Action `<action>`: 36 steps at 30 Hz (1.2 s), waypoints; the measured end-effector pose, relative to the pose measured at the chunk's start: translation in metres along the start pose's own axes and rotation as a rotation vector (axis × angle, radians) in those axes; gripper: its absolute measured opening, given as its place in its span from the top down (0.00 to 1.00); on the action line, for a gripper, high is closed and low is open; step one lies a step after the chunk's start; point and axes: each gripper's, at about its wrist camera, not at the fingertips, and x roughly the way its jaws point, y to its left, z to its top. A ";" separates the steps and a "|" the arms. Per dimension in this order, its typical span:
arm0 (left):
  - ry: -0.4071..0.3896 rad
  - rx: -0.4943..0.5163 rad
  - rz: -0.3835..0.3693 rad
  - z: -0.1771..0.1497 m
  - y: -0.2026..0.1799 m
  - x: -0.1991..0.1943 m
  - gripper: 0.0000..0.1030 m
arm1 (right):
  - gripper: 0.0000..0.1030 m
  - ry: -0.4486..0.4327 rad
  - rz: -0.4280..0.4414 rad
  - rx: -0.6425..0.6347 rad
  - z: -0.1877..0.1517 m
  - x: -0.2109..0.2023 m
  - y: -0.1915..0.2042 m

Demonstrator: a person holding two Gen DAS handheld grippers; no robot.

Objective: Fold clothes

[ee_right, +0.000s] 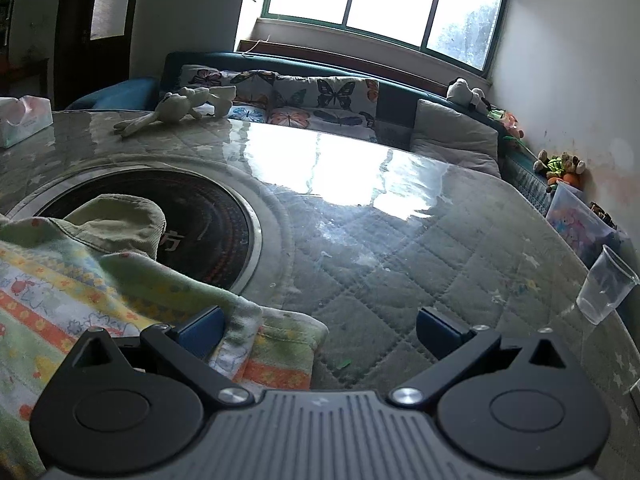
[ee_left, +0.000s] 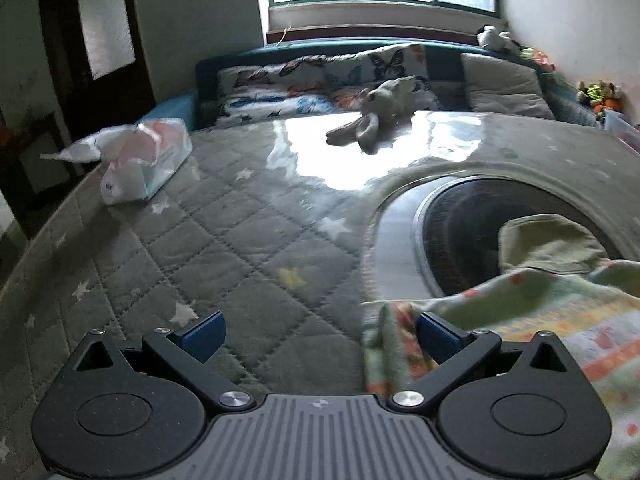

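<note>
A pale green garment with orange and yellow printed stripes (ee_left: 552,320) lies on the quilted table top, at the right of the left wrist view and at the left of the right wrist view (ee_right: 60,292). A plain olive-green piece (ee_right: 120,220) lies behind it over the round dark hob; it also shows in the left wrist view (ee_left: 552,244). My left gripper (ee_left: 320,338) is open at the garment's left edge, its right finger (ee_left: 438,338) against the cloth. My right gripper (ee_right: 320,332) is open at the garment's right edge, its left finger (ee_right: 202,332) over the folded corner.
A round black hob (ee_right: 208,220) is set into the table. A tissue pack (ee_left: 148,160) lies at the far left and a plush rabbit (ee_left: 376,116) at the far edge. A clear plastic cup (ee_right: 606,284) stands at the right edge. A sofa with butterfly cushions (ee_right: 304,96) is behind.
</note>
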 end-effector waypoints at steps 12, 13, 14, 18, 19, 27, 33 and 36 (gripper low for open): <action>0.000 -0.045 -0.037 -0.003 0.007 -0.016 0.00 | 0.00 -0.021 0.009 0.018 0.000 -0.015 -0.003; 0.000 -0.049 -0.043 -0.004 0.008 -0.018 0.00 | 0.00 -0.022 0.016 0.020 -0.001 -0.018 -0.003; 0.001 -0.054 -0.050 -0.005 0.008 -0.021 0.00 | 0.00 -0.022 0.024 0.019 -0.002 -0.020 -0.002; -0.003 -0.062 -0.055 -0.010 0.008 -0.030 0.00 | 0.00 -0.026 0.055 -0.002 -0.010 -0.032 0.005; -0.004 -0.064 -0.057 -0.011 0.008 -0.032 0.00 | 0.00 -0.027 0.063 -0.008 -0.011 -0.035 0.006; -0.015 -0.072 -0.085 -0.021 0.006 -0.046 0.00 | 0.00 -0.045 0.131 -0.009 -0.021 -0.058 0.017; -0.040 -0.091 -0.116 -0.025 0.007 -0.057 0.00 | 0.00 -0.050 0.162 -0.012 -0.029 -0.070 0.025; -0.051 -0.093 -0.132 -0.027 0.005 -0.062 0.00 | 0.00 -0.048 0.180 -0.004 -0.033 -0.075 0.028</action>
